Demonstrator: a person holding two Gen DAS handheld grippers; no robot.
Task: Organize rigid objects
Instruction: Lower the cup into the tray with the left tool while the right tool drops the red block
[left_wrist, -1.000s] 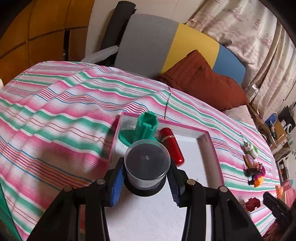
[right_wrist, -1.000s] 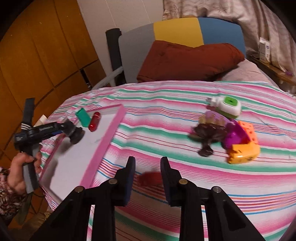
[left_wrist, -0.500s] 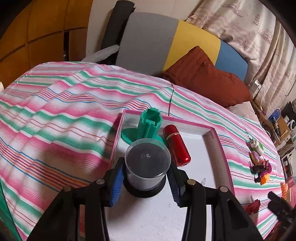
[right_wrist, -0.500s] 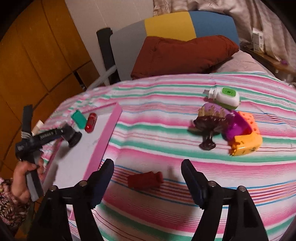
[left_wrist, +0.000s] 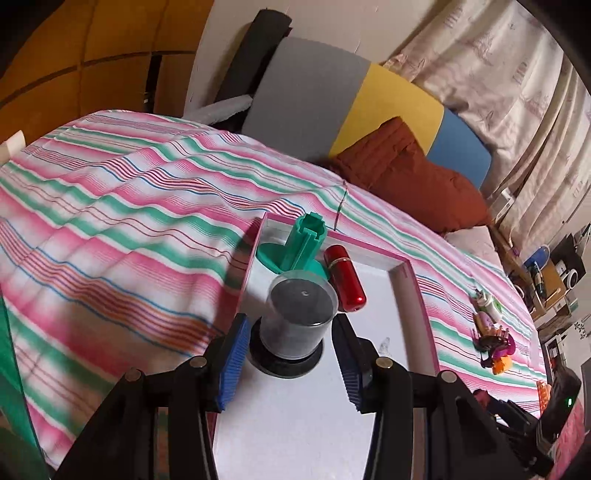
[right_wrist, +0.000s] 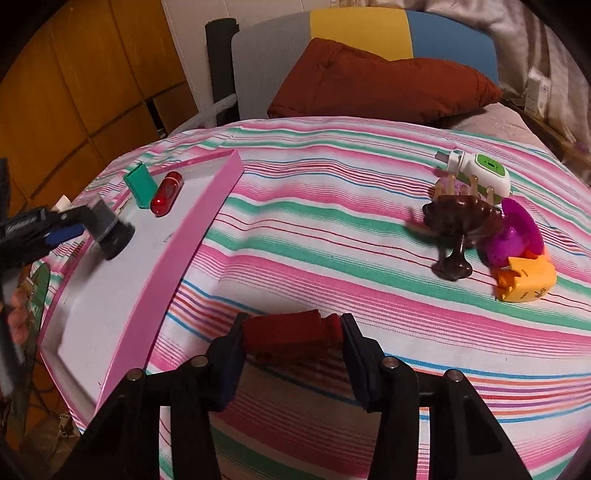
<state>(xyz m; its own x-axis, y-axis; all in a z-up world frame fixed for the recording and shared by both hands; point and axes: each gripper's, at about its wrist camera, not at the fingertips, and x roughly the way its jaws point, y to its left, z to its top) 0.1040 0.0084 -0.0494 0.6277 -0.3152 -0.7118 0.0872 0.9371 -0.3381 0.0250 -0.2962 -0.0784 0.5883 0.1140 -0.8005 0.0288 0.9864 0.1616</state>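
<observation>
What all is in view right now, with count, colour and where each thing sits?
Tray: one, pink rim, white floor, on the striped bedspread.
Spool: one, green, far corner of tray.
Capsule: one, red, in tray beside the spool.
Cylinder: one, grey on a black base, in tray.
Block: one, dark red, on bedspread.
Hair clip: one, brown, on bedspread.
Small toys: several, purple, orange, white-green, clustered by the clip.
Pillow: one, rust.
Left gripper: opening, pads clear of the cylinder.
Right gripper: closing around the block.
</observation>
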